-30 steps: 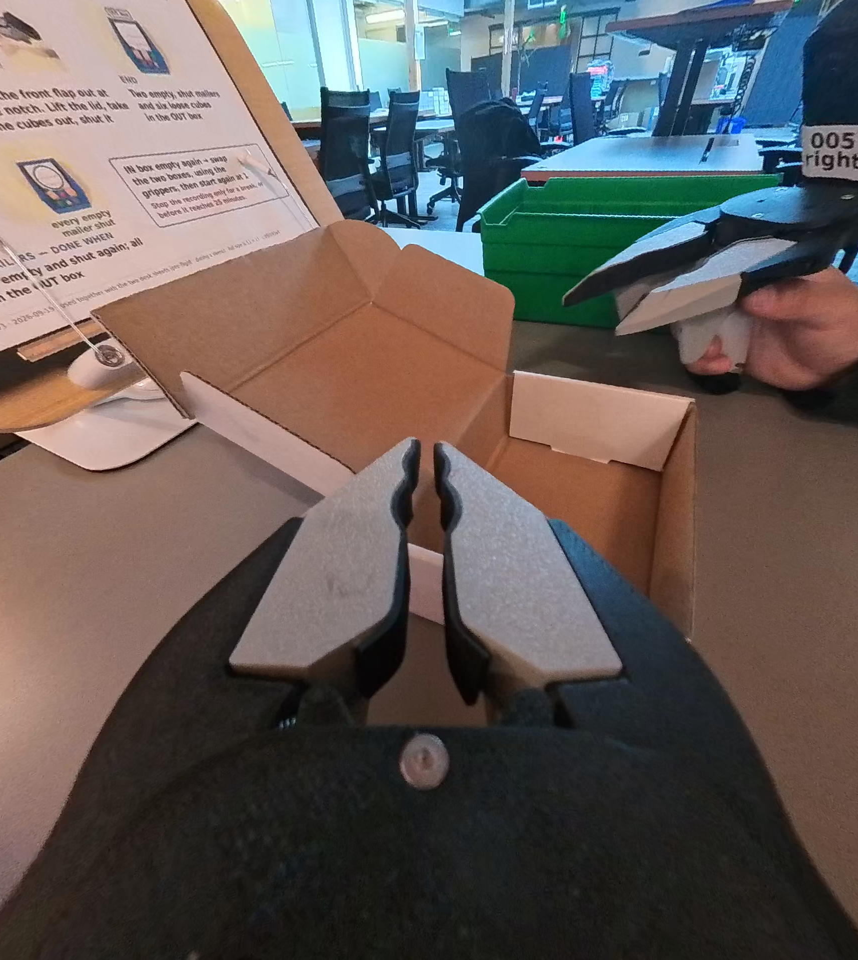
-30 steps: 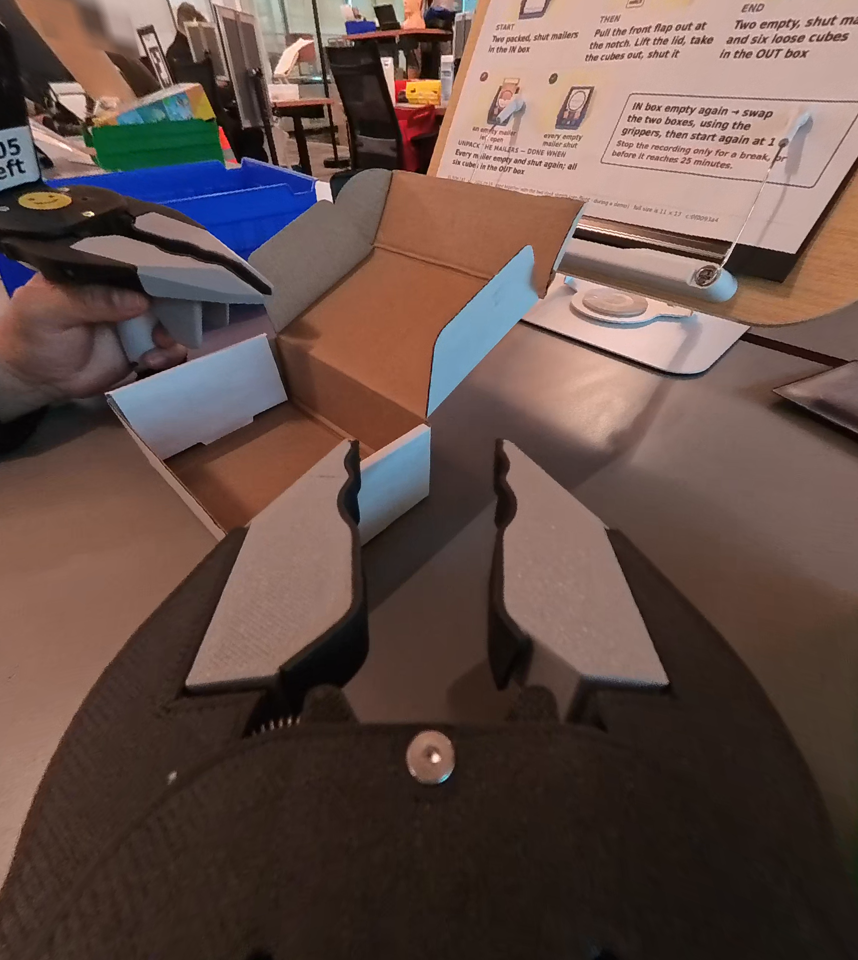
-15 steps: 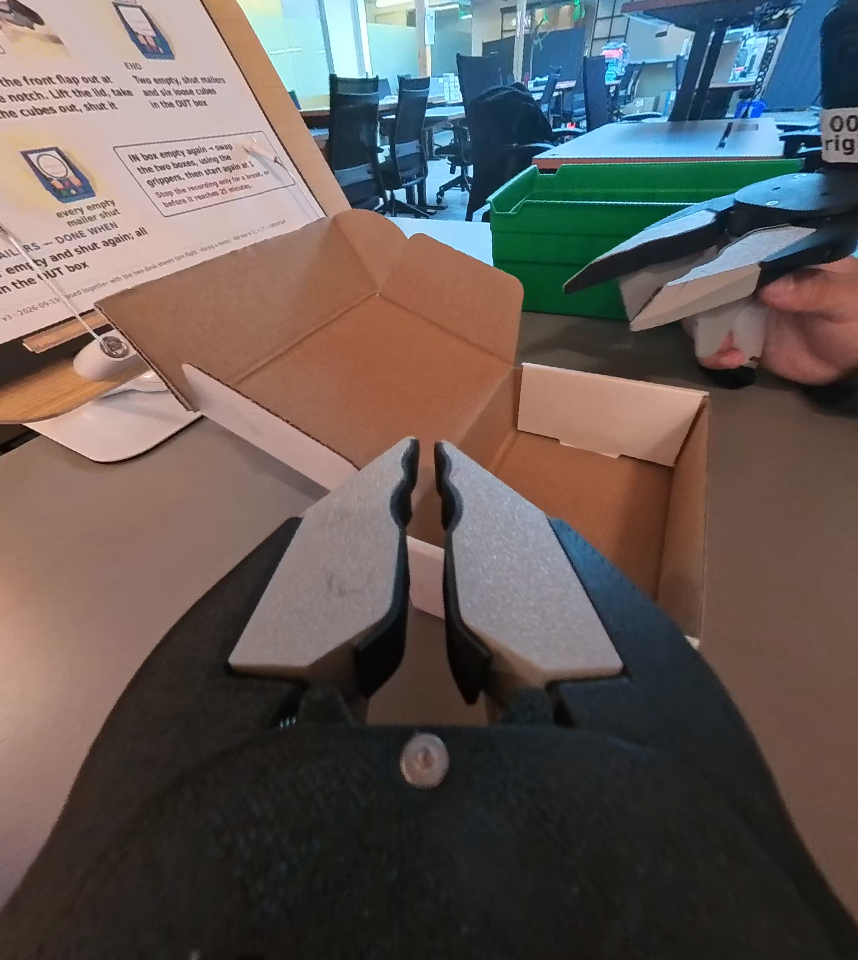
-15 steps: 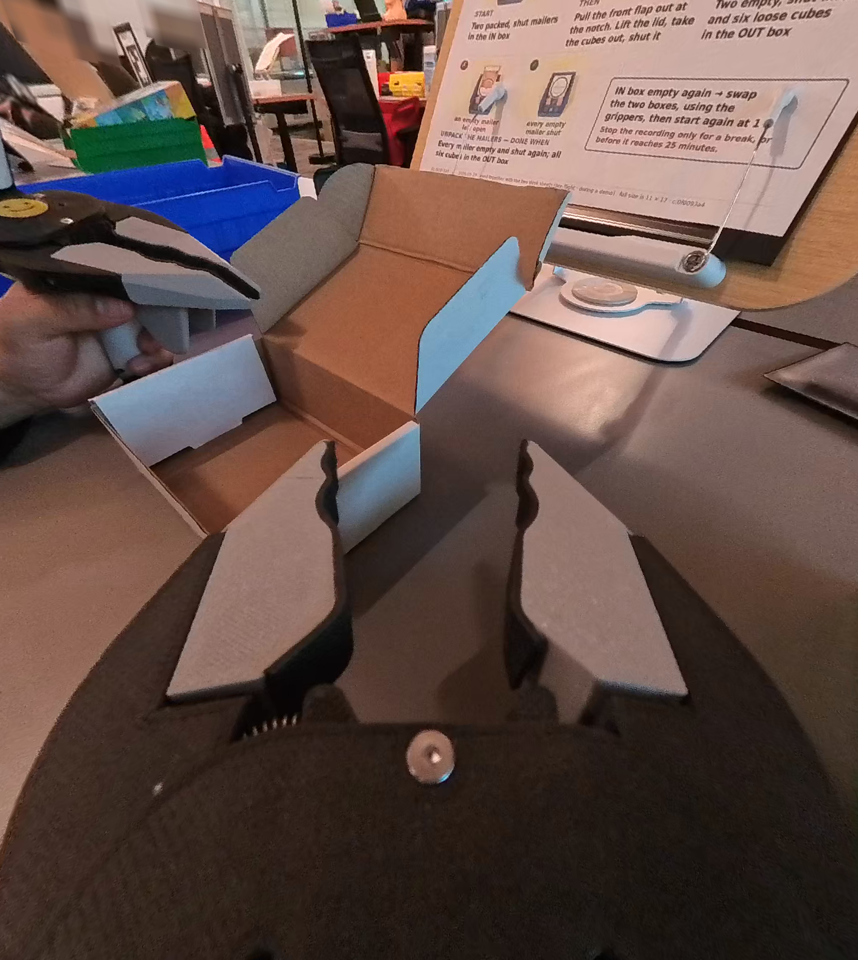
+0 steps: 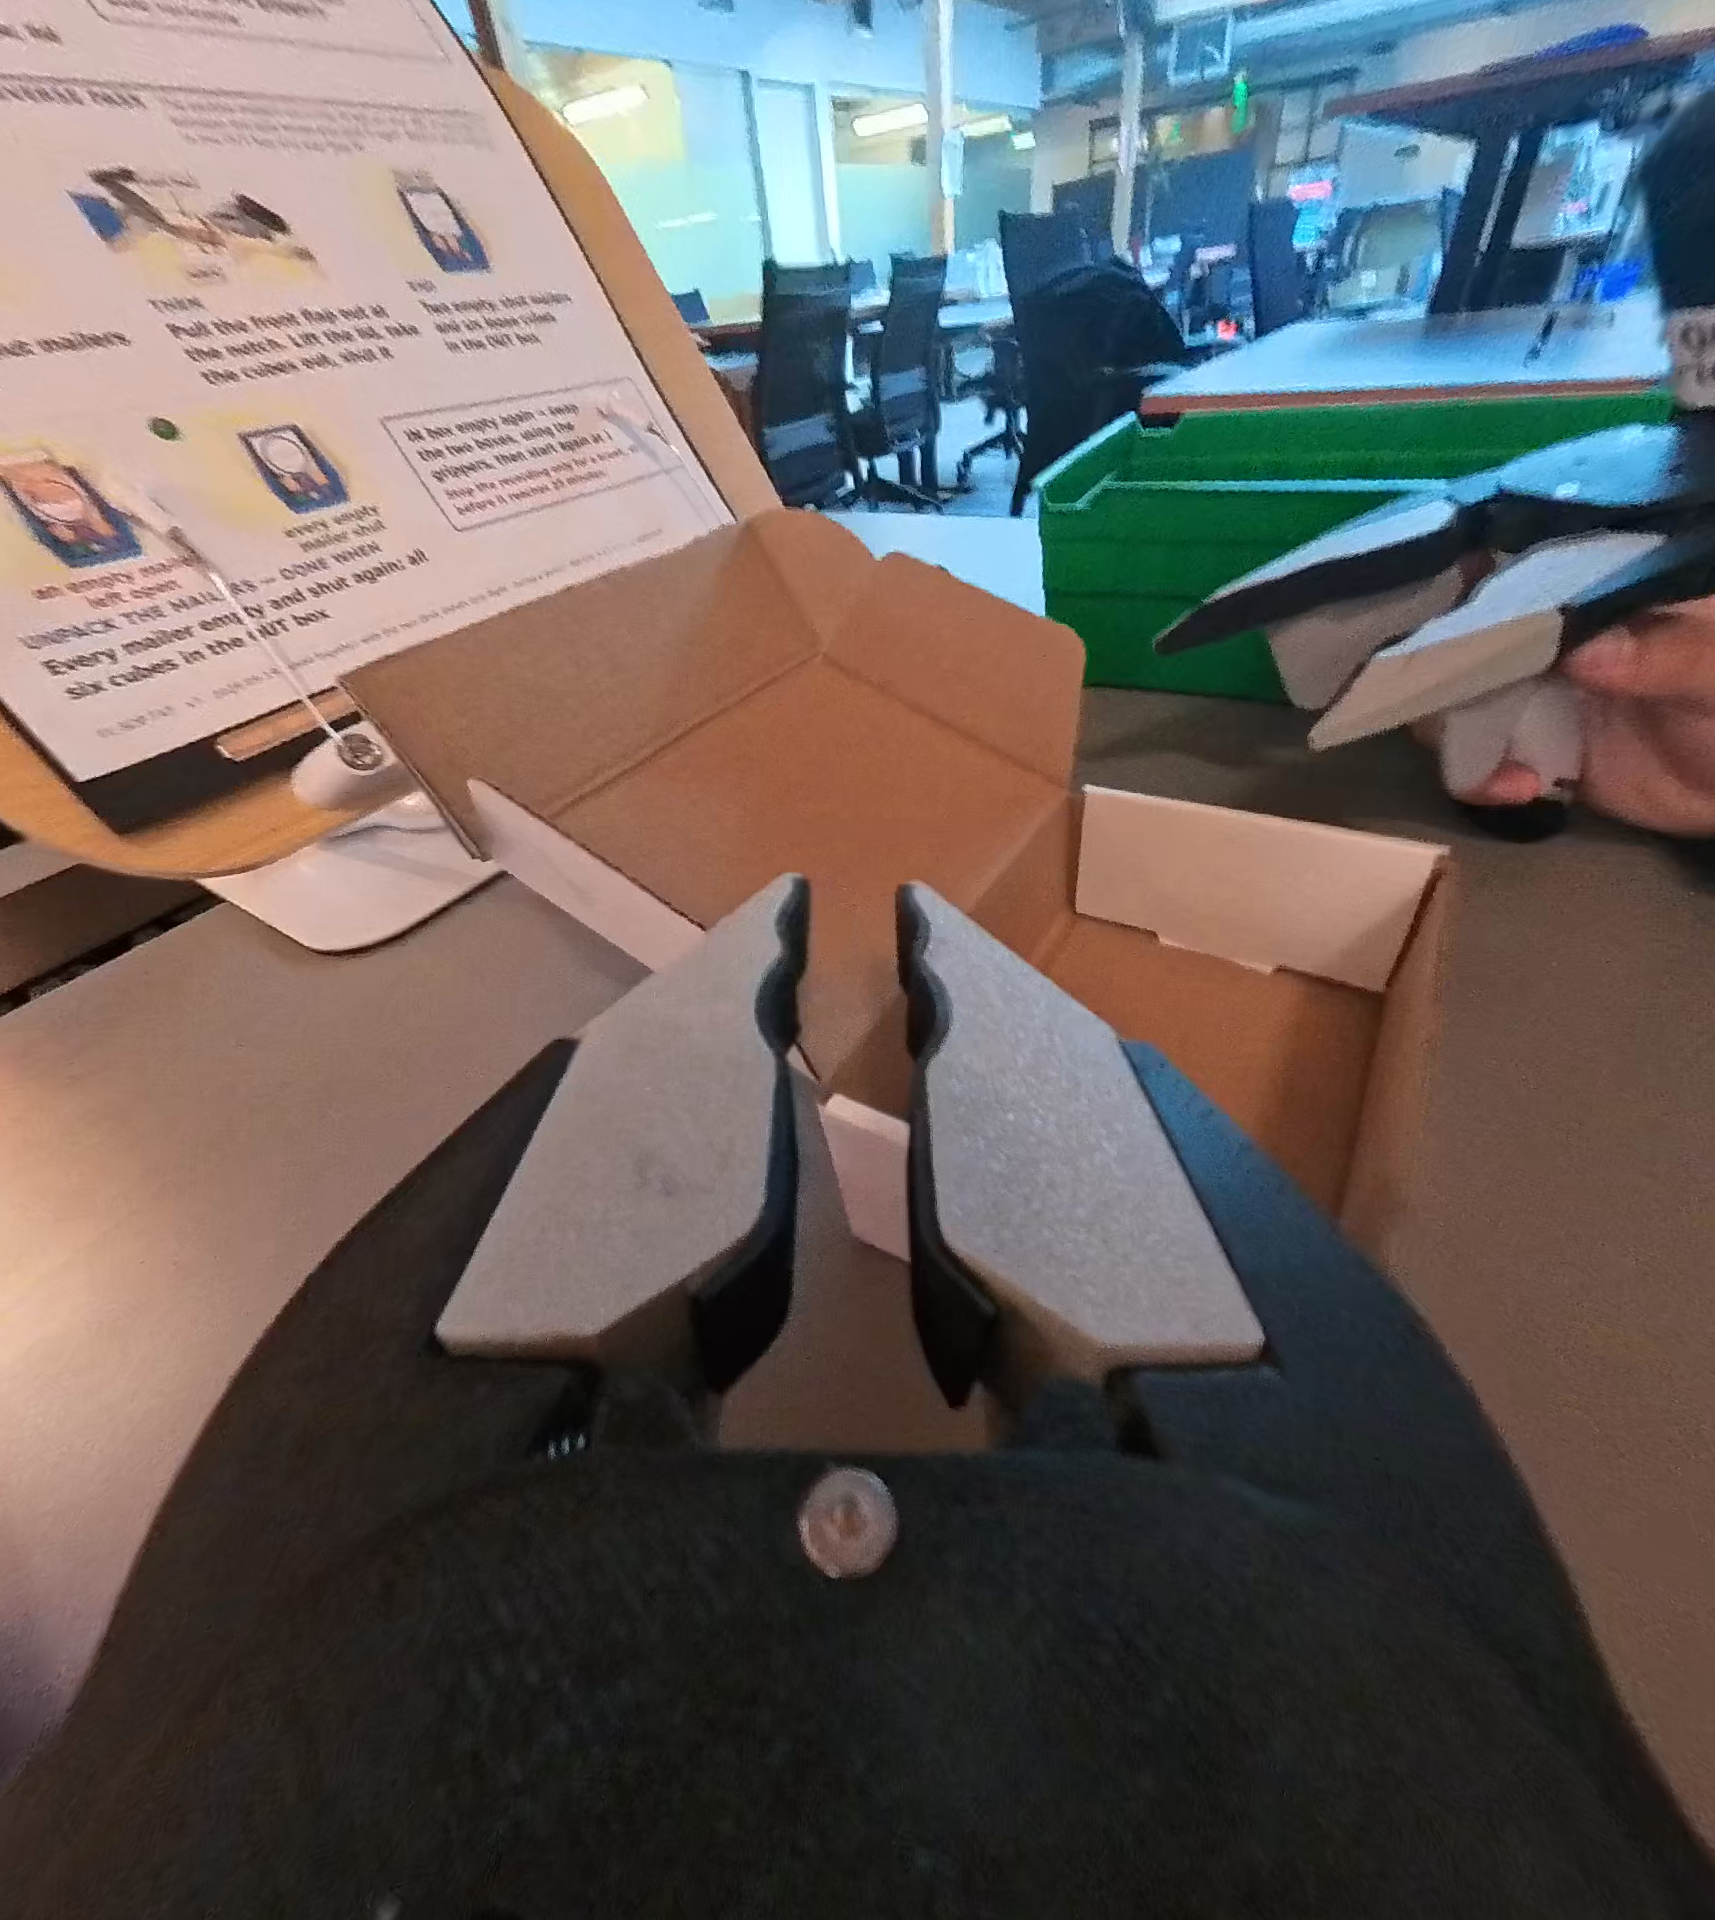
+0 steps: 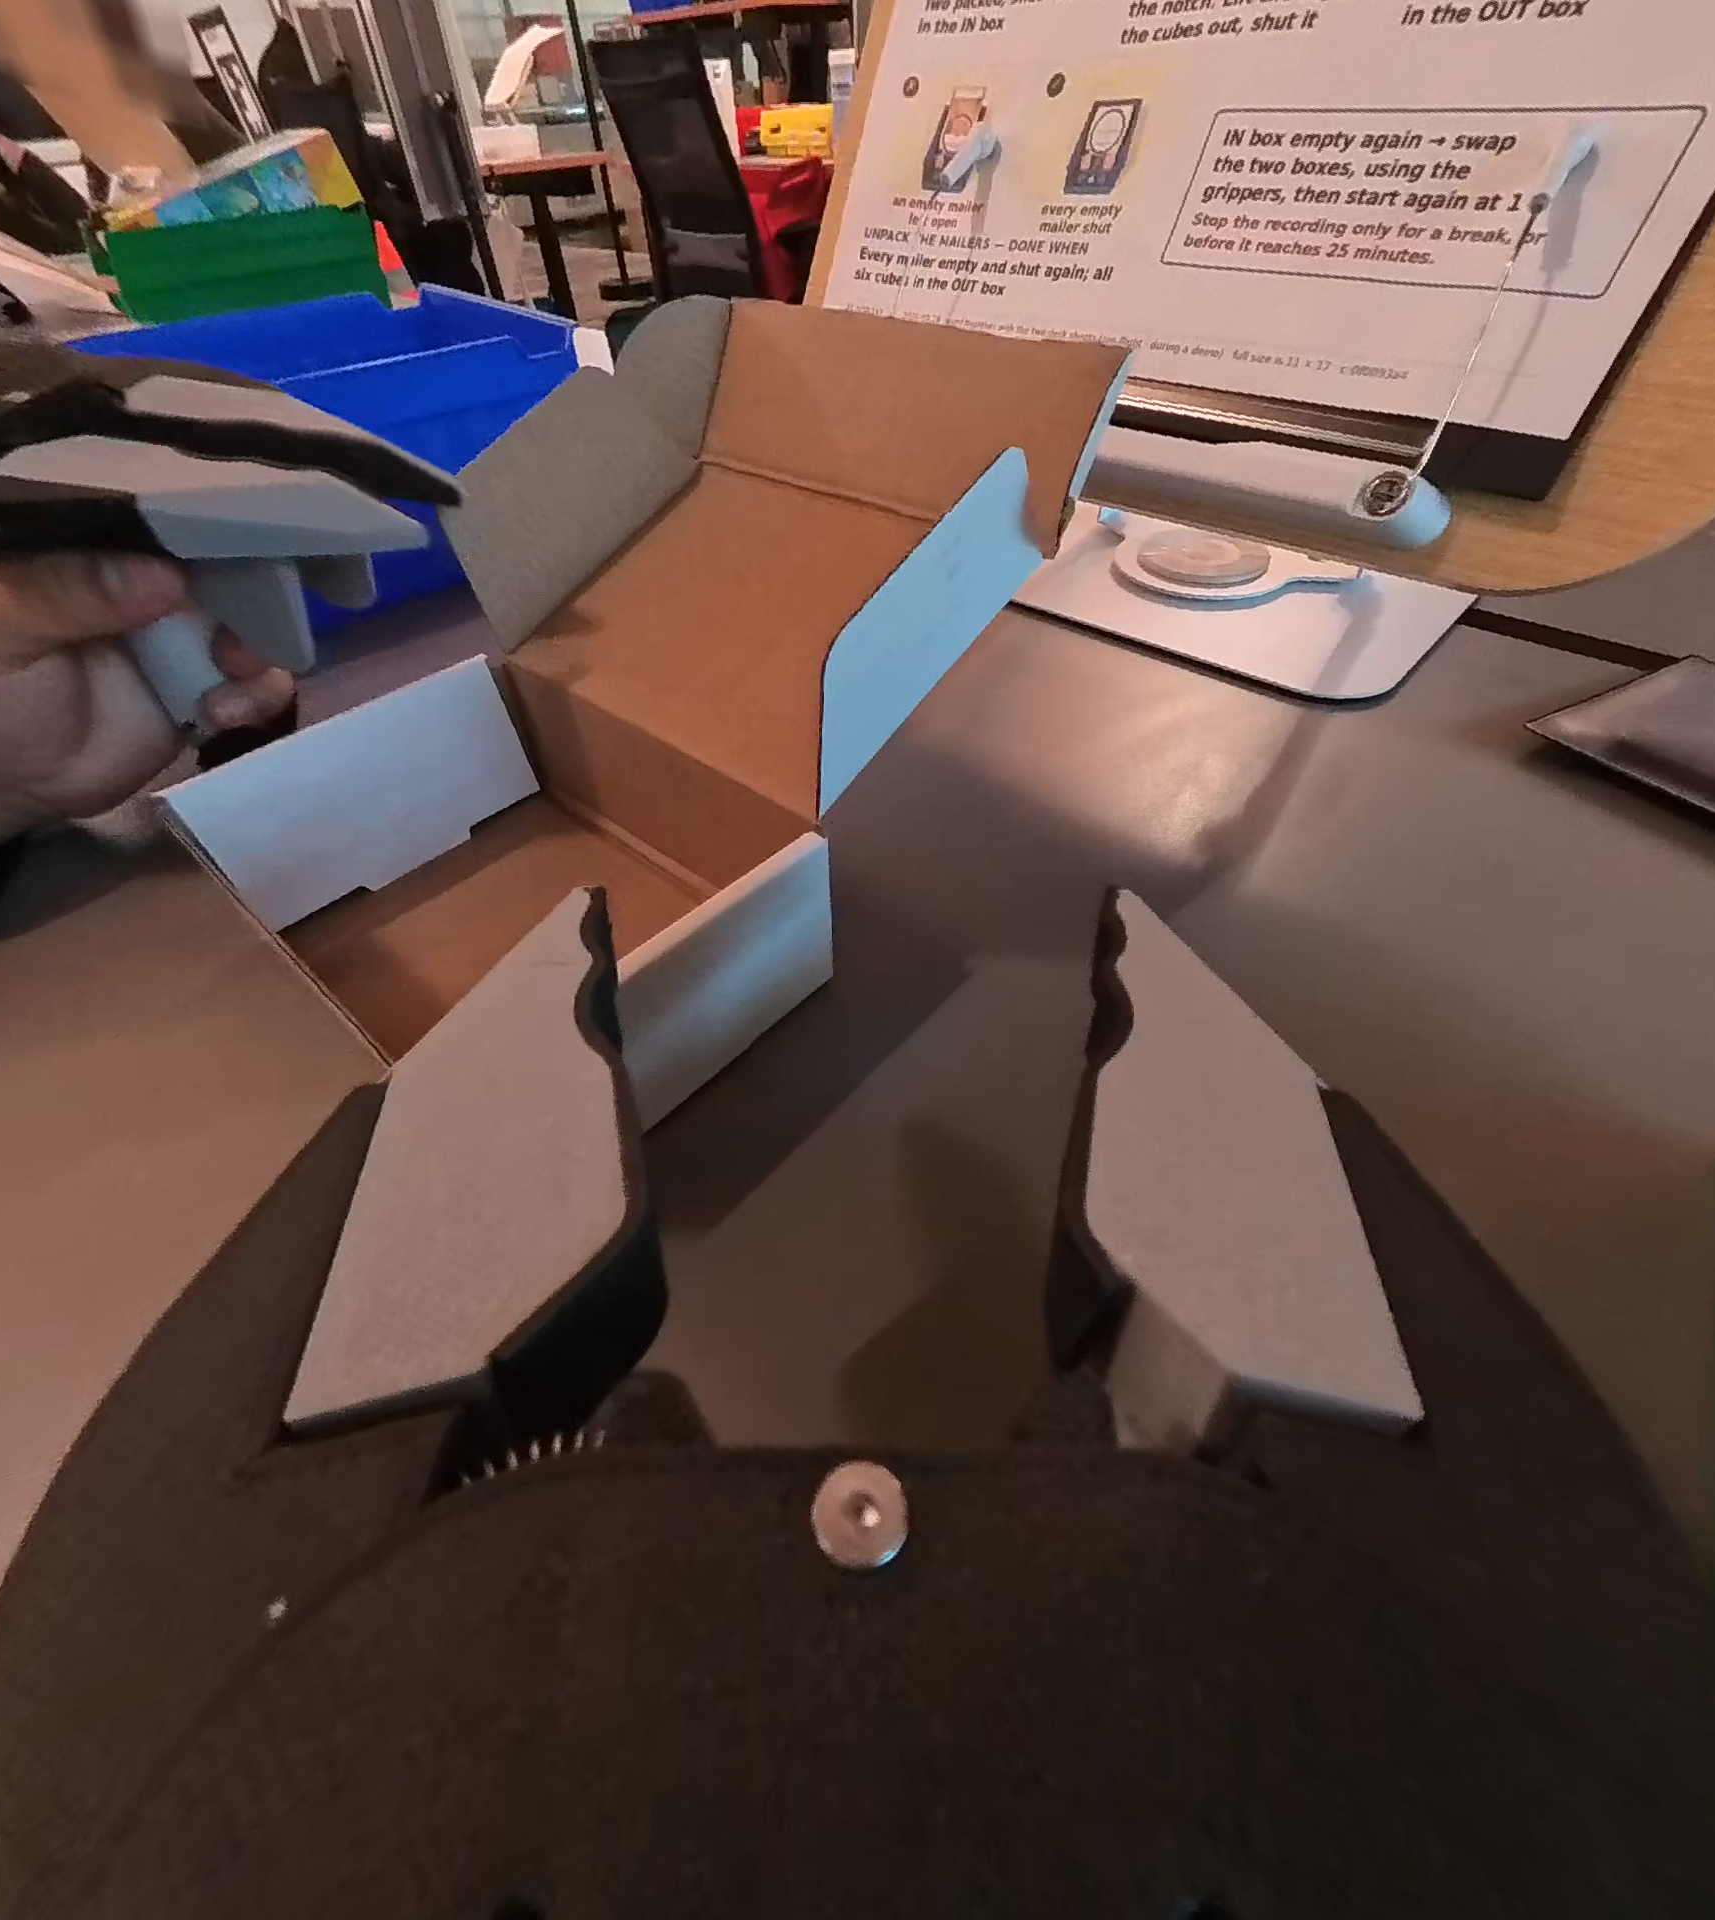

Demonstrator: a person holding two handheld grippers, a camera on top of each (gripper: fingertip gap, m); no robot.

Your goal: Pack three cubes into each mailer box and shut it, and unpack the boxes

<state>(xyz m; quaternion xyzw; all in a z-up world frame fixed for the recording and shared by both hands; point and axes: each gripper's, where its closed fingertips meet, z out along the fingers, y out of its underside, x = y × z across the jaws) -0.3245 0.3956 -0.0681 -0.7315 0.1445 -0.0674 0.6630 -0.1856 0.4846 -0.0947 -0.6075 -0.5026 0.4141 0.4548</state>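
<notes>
Two grey fingers of my left gripper (image 5: 851, 904) stand a narrow gap apart in the left wrist view, holding nothing, their tips hanging over the near left edge of the mailer box (image 5: 1393, 1049). That box sits on the grey table (image 5: 157, 1122) with its lid (image 5: 780, 717) thrown back and leaning toward the instruction board (image 5: 261, 343) behind it. What I can see of the brown inside holds no cube. A white side flap (image 5: 1237, 894) stands up at the box's far right. Beyond it my right gripper (image 5: 1352, 644) hovers in a hand (image 5: 1694, 727), in front of a green bin (image 5: 1196, 540).

From the right wrist view, my right gripper (image 6: 848, 935) has its fingers spread wide with only table between them, empty. The mailer box (image 6: 718, 966) lies just ahead and to the left of my left finger (image 6: 479, 1174), lid (image 6: 832, 488) upright, its visible floor bare cardboard. My left gripper (image 6: 333, 499) floats above the box's far left corner, held in a hand (image 6: 11, 696), slightly blurred. A blue bin (image 6: 396, 364) sits behind it, and the instruction board (image 6: 1352, 187) on its white stand (image 6: 1248, 613) rises at the upper right.
</notes>
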